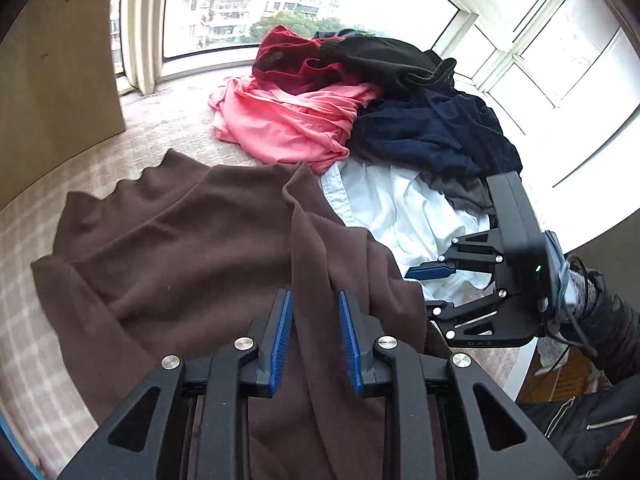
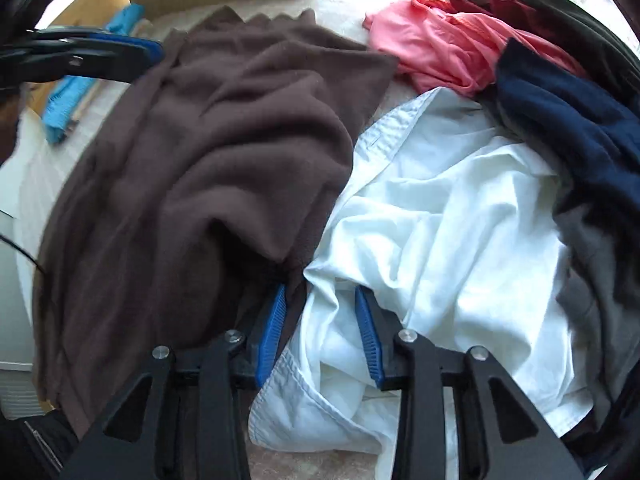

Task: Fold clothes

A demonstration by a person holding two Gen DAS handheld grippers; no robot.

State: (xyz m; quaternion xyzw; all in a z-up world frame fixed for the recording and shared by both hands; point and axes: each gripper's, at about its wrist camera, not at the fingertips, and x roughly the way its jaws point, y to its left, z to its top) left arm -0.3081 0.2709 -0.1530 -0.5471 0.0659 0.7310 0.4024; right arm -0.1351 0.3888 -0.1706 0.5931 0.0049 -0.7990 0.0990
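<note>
The left claw [image 1: 316,344] stands spread at the bottom centre of its own view, its blue pads either side of a raised ridge of the brown garment [image 1: 192,248] without pinching it; the right claw [image 2: 320,336] is likewise spread at the bottom centre of its view, straddling the seam where the brown cloth's edge meets the white shirt [image 2: 432,232], nothing gripped; in the left view the right claw shows at the right edge, over the white shirt; the brown garment lies rumpled across the left and middle of the desk [image 1: 168,120], one part draped over the near edge, so it is neither flat nor folded; beyond it, toward the upper right, lie the pink top [image 1: 280,120], the navy piece [image 1: 432,136], a dark red one [image 1: 288,56] and a black one [image 1: 384,60] in a loose heap; judged from this, the brown garment is the one in hand; to do it well, each claw should close on brown cloth alone, the right one kept clear of the white shirt, and the cloth be drawn taut and flat before any crease is laid.
</note>
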